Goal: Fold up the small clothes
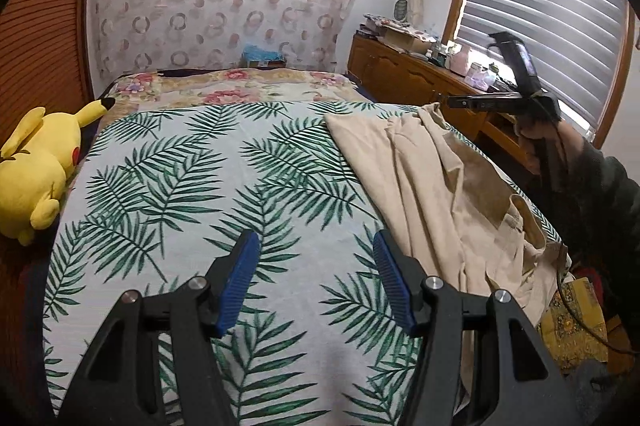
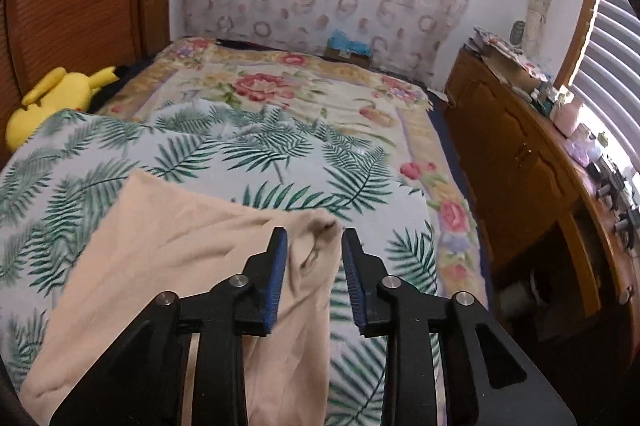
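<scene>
Left gripper (image 1: 316,246) spread wide over the leaf-print bedspread (image 1: 192,185), holding nothing. Right gripper (image 2: 314,238) parted above the crumpled beige cloth garment (image 2: 168,246) (bed's right side), probably not gripping.

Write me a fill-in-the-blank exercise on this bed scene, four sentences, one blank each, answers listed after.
1. The beige garment lies on a bedspread printed with green ____ leaves.
2. The plush toy at the bed's edge is coloured ____.
3. The left gripper hangs over bare bedspread with its jaws ____.
4. The window beyond the wooden dresser is covered by ____.

Missing words: palm; yellow; open; blinds
</scene>
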Action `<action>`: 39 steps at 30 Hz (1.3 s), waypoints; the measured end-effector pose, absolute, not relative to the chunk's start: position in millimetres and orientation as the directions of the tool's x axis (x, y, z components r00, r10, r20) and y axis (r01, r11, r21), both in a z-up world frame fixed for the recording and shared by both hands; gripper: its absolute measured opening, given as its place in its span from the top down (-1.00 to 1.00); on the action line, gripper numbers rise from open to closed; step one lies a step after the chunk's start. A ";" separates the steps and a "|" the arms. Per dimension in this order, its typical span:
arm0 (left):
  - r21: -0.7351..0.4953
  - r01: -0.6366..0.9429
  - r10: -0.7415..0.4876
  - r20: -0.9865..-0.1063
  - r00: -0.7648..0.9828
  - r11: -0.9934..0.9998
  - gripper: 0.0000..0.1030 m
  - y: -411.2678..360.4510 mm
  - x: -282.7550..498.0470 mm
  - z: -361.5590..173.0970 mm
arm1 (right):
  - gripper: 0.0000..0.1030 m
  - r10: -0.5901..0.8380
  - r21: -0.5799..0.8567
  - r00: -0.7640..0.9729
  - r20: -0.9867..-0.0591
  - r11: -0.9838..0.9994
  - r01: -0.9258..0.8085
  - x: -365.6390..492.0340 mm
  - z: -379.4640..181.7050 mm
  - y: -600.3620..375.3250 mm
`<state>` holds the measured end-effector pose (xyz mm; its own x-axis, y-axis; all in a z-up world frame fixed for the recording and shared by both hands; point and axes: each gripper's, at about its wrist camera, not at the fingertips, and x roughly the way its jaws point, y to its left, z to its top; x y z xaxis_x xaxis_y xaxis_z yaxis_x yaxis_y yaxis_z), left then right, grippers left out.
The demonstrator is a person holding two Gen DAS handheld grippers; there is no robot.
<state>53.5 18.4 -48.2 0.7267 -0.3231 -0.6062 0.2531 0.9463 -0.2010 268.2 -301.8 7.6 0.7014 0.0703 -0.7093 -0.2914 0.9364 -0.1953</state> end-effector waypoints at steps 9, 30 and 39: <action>-0.196 0.299 -0.354 -0.619 0.701 0.934 -0.13 -4.1 52.6 -54.4 | 0.29 0.234 -0.124 0.648 -0.725 0.881 -0.456 175.0 8.0 -286.3; -0.188 0.351 -0.385 -0.640 0.665 0.917 -0.13 -30.5 47.0 -59.8 | 0.32 0.257 -0.085 0.568 -0.782 0.859 -0.505 90.5 -45.5 -287.4; -0.192 0.375 -0.404 -0.652 0.641 0.907 -0.13 -42.3 44.2 -61.4 | 0.96 0.300 -0.062 0.596 -0.745 0.859 -0.509 60.4 -34.2 -314.9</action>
<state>44.2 -42.3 -61.4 0.6415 -0.4039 -0.6522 0.3753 0.9067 -0.1924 60.4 -314.9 -34.2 0.5965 0.2997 -0.7446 -0.5090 0.8585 -0.0623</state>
